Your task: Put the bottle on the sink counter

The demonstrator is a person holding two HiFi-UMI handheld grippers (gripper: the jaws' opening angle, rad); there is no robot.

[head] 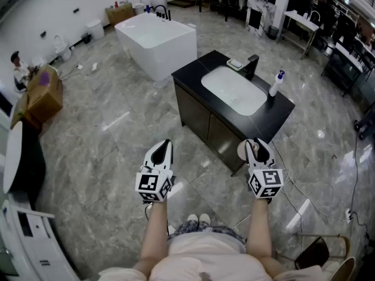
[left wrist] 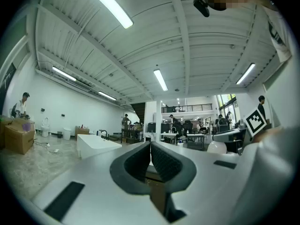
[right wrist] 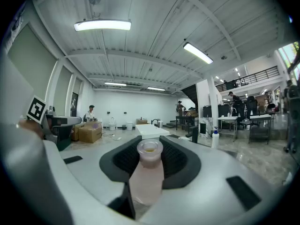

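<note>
Jaws of my right gripper (right wrist: 150, 159) pinch the pale bottle (right wrist: 146, 175), my left gripper (left wrist: 150, 161) is pressed together and empty, and the sink bench (head: 280, 111) lies far ahead, so a jolt while carrying could slip the smooth bottle loose.

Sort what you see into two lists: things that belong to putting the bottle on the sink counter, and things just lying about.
Belongs to the job:
bottle, clamped in the right gripper
black sink counter

Just lying about:
spray bottle on the counter
white tub
cardboard box
left gripper, shut and empty
</note>
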